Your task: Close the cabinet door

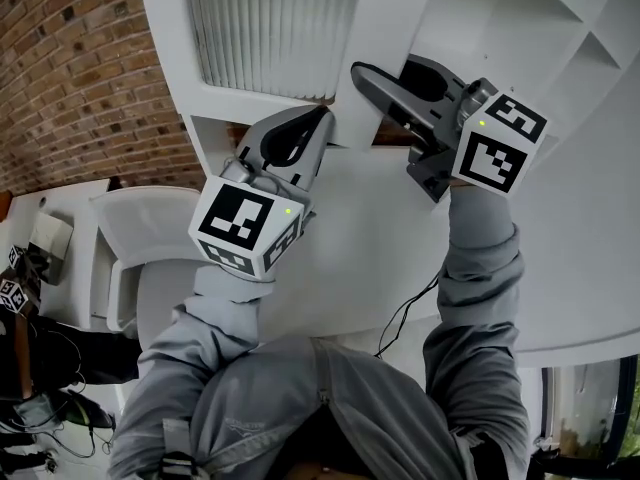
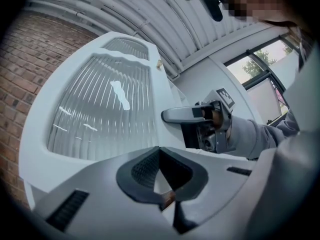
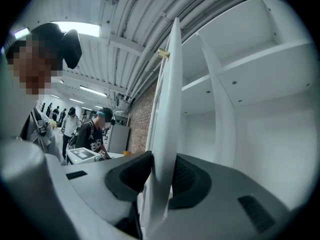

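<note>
The white cabinet door (image 1: 270, 28) has a ribbed glass panel and stands partly open; it also shows in the left gripper view (image 2: 105, 109). My right gripper (image 1: 365, 78) is shut on the door's free edge (image 3: 167, 134), one pad on each face of it. The same gripper (image 2: 172, 115) shows in the left gripper view, clamped on that edge. My left gripper (image 1: 322, 118) is just below the door's lower corner with its fingertips together and nothing held (image 2: 159, 154). To the right of the door is the open cabinet interior (image 1: 520, 28) with white shelves (image 3: 250, 84).
A brick wall (image 1: 70, 68) runs along the left of the cabinet. A white table (image 1: 60, 238) with small items stands at the lower left. Several people (image 3: 95, 129) stand at a table far behind the door. A thin cable (image 1: 400, 318) hangs by my right sleeve.
</note>
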A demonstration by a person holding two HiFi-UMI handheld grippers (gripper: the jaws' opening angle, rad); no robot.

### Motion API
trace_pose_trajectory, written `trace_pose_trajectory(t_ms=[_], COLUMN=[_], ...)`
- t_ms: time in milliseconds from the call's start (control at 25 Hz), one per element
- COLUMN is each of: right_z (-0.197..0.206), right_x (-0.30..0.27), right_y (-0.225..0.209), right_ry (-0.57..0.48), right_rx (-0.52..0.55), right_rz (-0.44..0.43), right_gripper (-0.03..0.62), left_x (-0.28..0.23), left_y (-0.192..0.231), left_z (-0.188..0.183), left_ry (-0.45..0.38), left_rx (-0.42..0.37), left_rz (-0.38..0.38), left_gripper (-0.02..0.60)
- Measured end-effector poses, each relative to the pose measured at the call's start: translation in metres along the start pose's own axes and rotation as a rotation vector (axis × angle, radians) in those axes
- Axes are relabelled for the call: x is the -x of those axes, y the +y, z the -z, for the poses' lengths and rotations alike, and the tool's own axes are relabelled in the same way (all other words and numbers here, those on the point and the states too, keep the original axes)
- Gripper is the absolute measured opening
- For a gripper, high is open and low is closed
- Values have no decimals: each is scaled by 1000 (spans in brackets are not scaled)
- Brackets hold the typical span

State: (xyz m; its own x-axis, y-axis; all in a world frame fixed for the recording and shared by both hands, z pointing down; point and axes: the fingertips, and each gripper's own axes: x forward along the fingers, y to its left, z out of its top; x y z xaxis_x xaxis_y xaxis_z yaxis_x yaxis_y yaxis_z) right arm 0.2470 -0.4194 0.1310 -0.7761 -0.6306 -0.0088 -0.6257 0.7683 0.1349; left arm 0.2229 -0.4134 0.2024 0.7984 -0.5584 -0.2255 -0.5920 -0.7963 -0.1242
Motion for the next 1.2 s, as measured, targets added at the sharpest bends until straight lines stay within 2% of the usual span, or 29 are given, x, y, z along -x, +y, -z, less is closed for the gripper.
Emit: trace_pose_trajectory(t_ms=[320, 840, 1200], right_z=[3, 7, 7], right_x=[-14, -15, -16], right_y=[-21, -35, -48], right_ry=[-15, -28, -33], right_rx=[-9, -8, 37], right_rz=[-42, -57, 33], right_gripper=[115, 132, 169], left_x=[-16, -31, -39], left_y=[18, 21, 29], left_z=[10, 8, 9], left_ry=[-7, -23, -12], left_rx=[-7, -32, -58], left_rz=[-21, -38, -67], left_gripper=[3, 2, 3])
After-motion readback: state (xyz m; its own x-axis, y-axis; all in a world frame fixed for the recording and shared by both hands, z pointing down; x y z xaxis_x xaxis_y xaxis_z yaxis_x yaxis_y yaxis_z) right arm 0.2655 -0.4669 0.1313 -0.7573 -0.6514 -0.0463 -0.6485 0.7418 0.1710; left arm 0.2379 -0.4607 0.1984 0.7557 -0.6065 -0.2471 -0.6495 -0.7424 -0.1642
